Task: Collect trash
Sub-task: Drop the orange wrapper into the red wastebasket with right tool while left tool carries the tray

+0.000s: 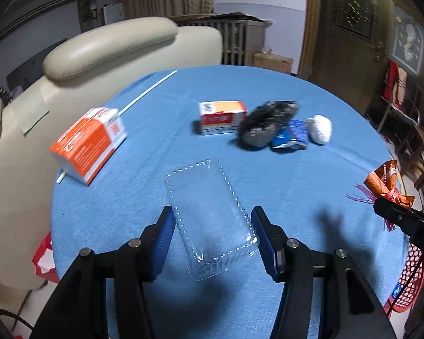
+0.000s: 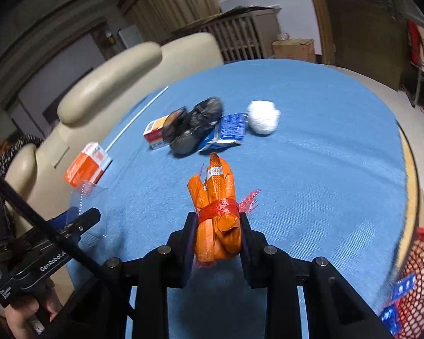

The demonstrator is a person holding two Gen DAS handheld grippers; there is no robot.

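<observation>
Left wrist view: rides my left tool (image 1: 213,234), tilted down across the blue tabletop (image 1: 311,175) from close above its near edge.
Right wrist view: rides my right tool (image 2: 216,226), same downward tilt, nearer the tabletop's right side.
Shared: the far pile around the white wad (image 1: 320,128), the cream chair (image 2: 107,90), and each view catches the other tool at its frame edge.

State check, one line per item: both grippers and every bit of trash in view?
Left gripper: shut on clear tray, lifted.
Right gripper: shut on orange bundle, tied with red netting.
Big orange carton: lying on table.
Small orange box: on table, against black bag.
Blue wrapper: crumpled.
White wad: balled up.
Red basket: holds blue wrappers.
</observation>
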